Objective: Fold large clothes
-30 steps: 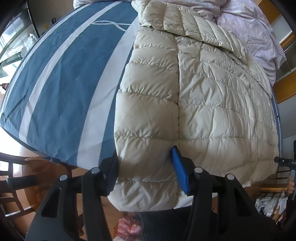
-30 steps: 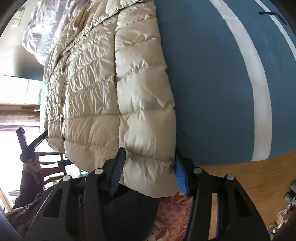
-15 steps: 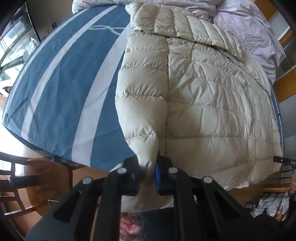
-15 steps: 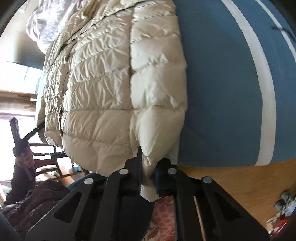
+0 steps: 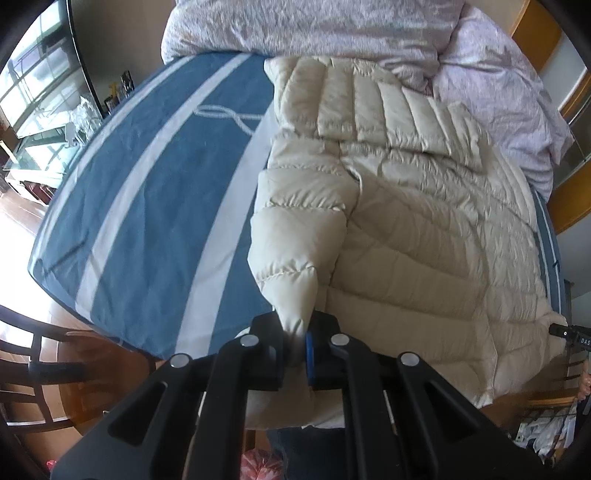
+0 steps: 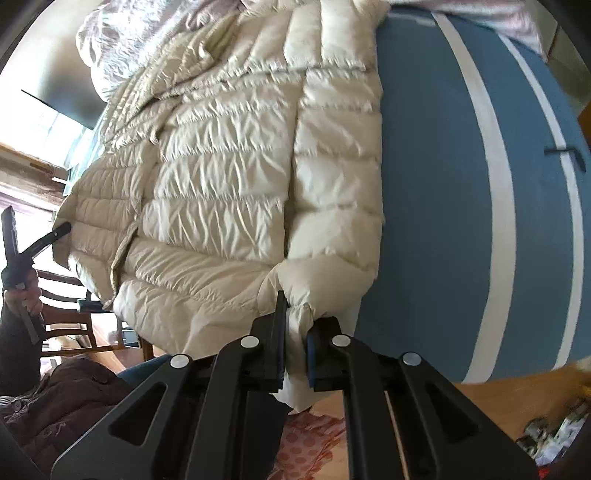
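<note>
Jacket (image 5: 424, 236), cream and quilted, lies on the blue striped bed cover (image 5: 147, 206); in the left wrist view the left gripper (image 5: 295, 350) has just closed and pinches its near hem corner. In the right wrist view the right gripper (image 6: 295, 347) pinches the other hem corner.

Both wrist views close, steeply downward; share jacket (image 5: 406, 240).

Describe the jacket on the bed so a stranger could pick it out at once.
Start at the blue bedspread with white stripes. On its near part lies a cream quilted puffer jacket, glossy and puffy, unlike the crumpled lilac bedding behind it.
</note>
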Motion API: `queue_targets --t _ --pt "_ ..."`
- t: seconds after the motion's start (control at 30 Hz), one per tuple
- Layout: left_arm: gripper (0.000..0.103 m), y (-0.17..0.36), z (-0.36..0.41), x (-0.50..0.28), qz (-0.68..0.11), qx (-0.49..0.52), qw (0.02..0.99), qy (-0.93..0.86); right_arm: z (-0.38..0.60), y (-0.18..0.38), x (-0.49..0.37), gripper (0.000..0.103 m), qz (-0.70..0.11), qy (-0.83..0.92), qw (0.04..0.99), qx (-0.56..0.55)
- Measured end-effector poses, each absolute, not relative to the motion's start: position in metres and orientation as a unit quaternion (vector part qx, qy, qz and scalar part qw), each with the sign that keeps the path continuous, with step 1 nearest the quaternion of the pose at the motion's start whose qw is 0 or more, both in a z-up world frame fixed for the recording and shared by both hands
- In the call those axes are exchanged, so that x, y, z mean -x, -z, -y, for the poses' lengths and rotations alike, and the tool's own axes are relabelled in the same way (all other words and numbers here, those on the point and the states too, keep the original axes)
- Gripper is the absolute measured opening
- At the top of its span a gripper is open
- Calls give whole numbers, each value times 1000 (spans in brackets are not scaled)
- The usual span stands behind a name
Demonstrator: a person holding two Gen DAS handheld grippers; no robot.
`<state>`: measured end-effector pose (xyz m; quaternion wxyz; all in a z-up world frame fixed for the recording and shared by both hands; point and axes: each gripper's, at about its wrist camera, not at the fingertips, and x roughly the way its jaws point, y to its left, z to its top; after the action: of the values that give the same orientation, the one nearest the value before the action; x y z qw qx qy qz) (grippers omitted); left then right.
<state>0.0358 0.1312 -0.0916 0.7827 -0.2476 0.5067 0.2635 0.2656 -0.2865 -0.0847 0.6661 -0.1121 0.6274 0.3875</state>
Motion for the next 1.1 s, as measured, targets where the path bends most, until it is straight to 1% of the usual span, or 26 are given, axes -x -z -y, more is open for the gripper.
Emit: queue_targets --t 0.3,0.73,0.93,1.1 --pt "8 60 -153 -60 -480 235 799 -277 270 62 -290 9 -597 -397 689 105" --pt "8 29 -197 -125 -449 214 823 -274 230 42 -335 9 -560 -384 728 101" --pt "8 20 -218 -156 -438 209 833 -265 213 30 -362 9 -551 -361 749 71" --pt "8 15 -238 -181 -429 212 838 -263 204 17 -395 9 -538 -333 774 24"
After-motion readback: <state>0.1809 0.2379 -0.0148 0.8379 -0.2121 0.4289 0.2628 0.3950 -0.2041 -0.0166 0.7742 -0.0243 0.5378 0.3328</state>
